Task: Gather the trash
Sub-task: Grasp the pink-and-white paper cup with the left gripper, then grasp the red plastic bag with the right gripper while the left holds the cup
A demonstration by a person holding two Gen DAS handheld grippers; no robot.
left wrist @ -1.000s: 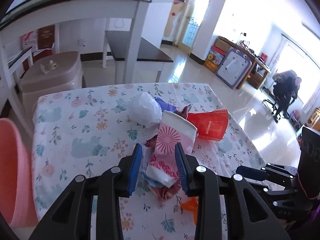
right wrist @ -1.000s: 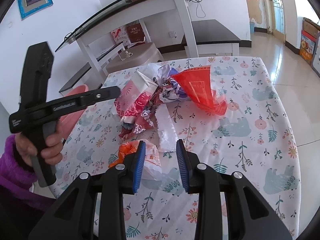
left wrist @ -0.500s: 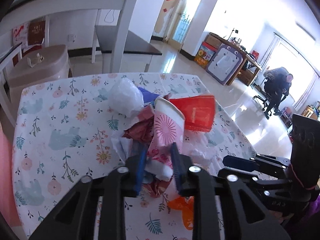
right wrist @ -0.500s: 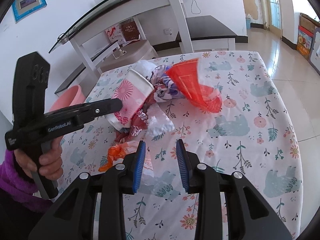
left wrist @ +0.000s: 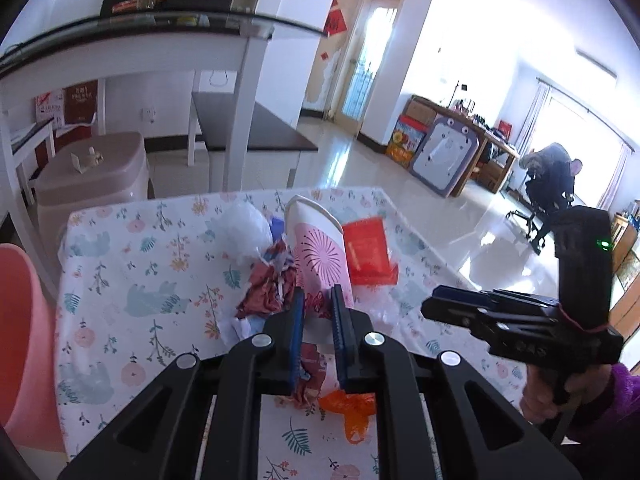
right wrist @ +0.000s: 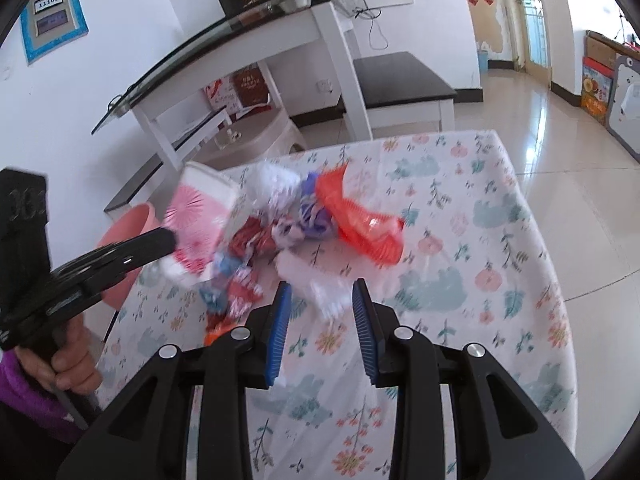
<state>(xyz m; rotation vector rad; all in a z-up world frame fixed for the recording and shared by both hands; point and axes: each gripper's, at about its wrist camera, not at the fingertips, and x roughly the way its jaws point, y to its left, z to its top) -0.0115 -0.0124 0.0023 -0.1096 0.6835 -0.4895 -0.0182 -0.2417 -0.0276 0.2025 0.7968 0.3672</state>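
My left gripper (left wrist: pixel 316 300) is shut on a pink-and-white paper cup (left wrist: pixel 320 256) and holds it tilted up above the floral tablecloth (left wrist: pixel 140 312); the cup also shows in the right wrist view (right wrist: pixel 200 220). Crumpled wrappers (left wrist: pixel 266 284) hang beside it. A red plastic cup (left wrist: pixel 368 252) lies behind, seen on its side in the right wrist view (right wrist: pixel 360 224). An orange wrapper (left wrist: pixel 352 408) lies under the left gripper. My right gripper (right wrist: pixel 322 300) is open over a white plastic scrap (right wrist: pixel 324 284).
A pink bin (left wrist: pixel 20 328) stands at the table's left edge, also in the right wrist view (right wrist: pixel 128 232). A white crumpled bag (left wrist: pixel 244 224) lies at the back of the pile. A beige lidded bin (left wrist: pixel 92 180) and a glass-topped desk (left wrist: pixel 160 28) stand beyond the table.
My left gripper closed on the paper cup and lifted it, dragging wrappers along. My right gripper moved forward over the white scrap and stayed open.
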